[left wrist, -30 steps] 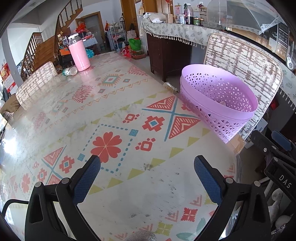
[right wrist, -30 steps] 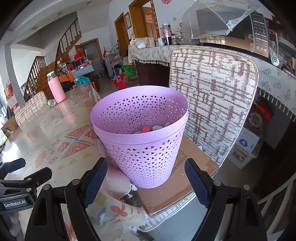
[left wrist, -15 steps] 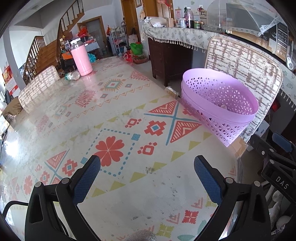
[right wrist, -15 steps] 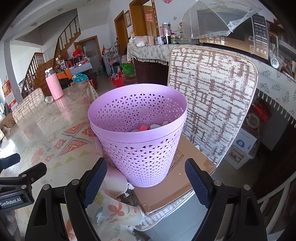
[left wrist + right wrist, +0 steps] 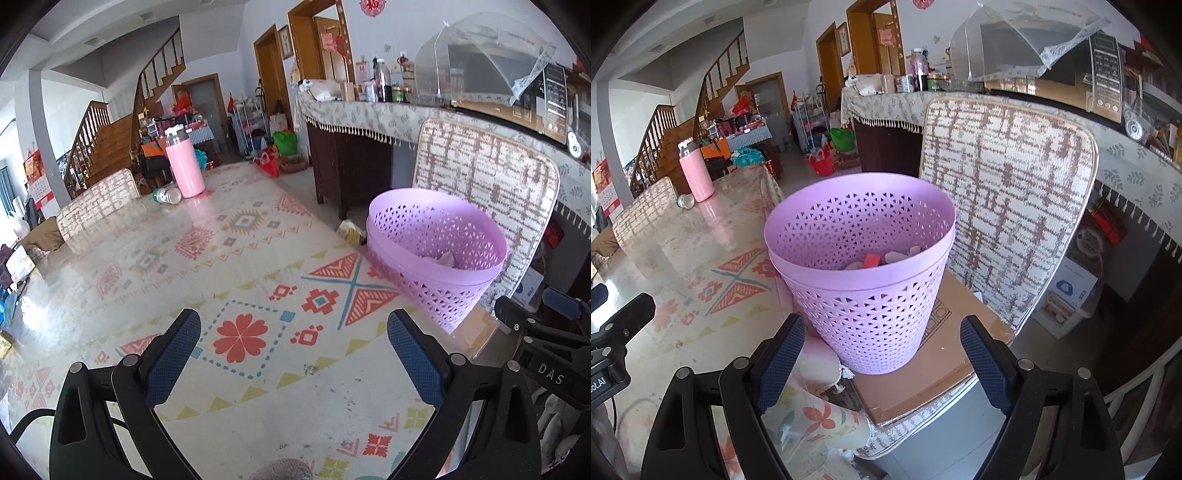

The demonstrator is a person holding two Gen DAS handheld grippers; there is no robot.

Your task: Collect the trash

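A purple perforated basket [image 5: 871,295] stands on a cardboard box [image 5: 923,373] on a chair seat beside the table; it also shows in the left wrist view [image 5: 443,266]. Scraps of trash [image 5: 873,260] lie in its bottom, one of them orange-red. My right gripper [image 5: 882,358] is open and empty, just in front of the basket's base. My left gripper [image 5: 293,354] is open and empty above the patterned tablecloth [image 5: 240,295]. A clear plastic bottle [image 5: 167,195] lies on its side at the table's far end.
A pink thermos [image 5: 184,166] stands beside the lying bottle. A woven chair back [image 5: 1008,206] rises behind the basket. A second chair [image 5: 98,201] stands at the table's far left. A sideboard [image 5: 351,177] with jars lies beyond. A small packet [image 5: 351,232] lies behind the basket.
Both grippers have drawn back and tilted up a little, so more of the room shows. The basket looks slightly farther off. Both stay open and empty.
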